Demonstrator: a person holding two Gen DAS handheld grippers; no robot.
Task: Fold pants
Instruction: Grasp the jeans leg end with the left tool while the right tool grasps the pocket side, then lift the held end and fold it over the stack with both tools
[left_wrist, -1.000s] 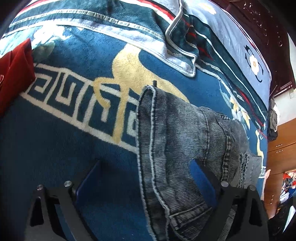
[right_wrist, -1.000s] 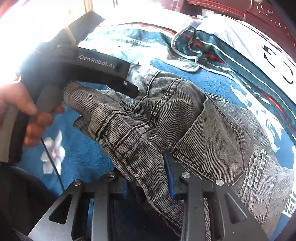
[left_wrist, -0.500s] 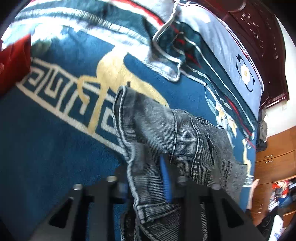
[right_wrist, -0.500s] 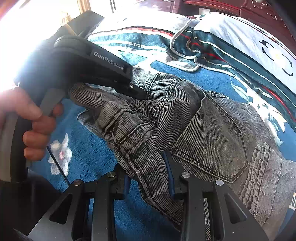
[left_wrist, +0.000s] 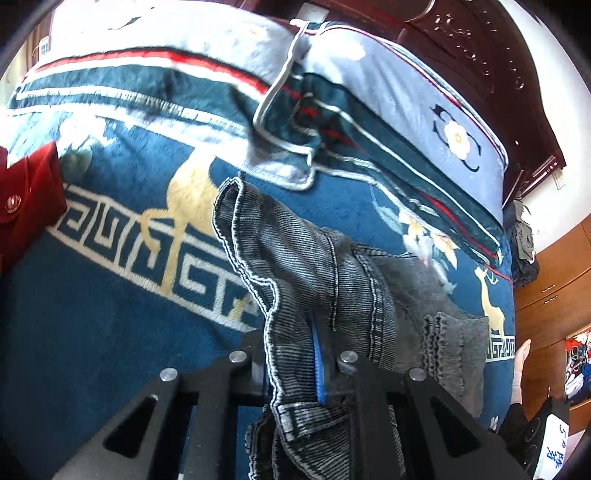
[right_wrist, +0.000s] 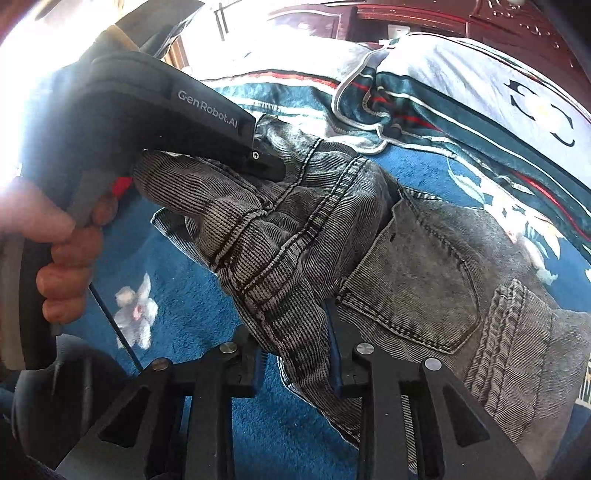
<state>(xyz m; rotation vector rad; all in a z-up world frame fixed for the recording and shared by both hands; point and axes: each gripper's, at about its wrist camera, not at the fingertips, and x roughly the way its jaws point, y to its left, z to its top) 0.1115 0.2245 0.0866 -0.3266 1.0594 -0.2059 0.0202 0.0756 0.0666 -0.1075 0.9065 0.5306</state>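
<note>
My left gripper is clamped on a bunched edge of the washed grey denim pants, low in the centre of its frame. My right gripper pinches a waistband fold of the same pants. They sprawl over the blue patterned fleece blanket. A folded red cloth sits at the left frame edge.
</note>
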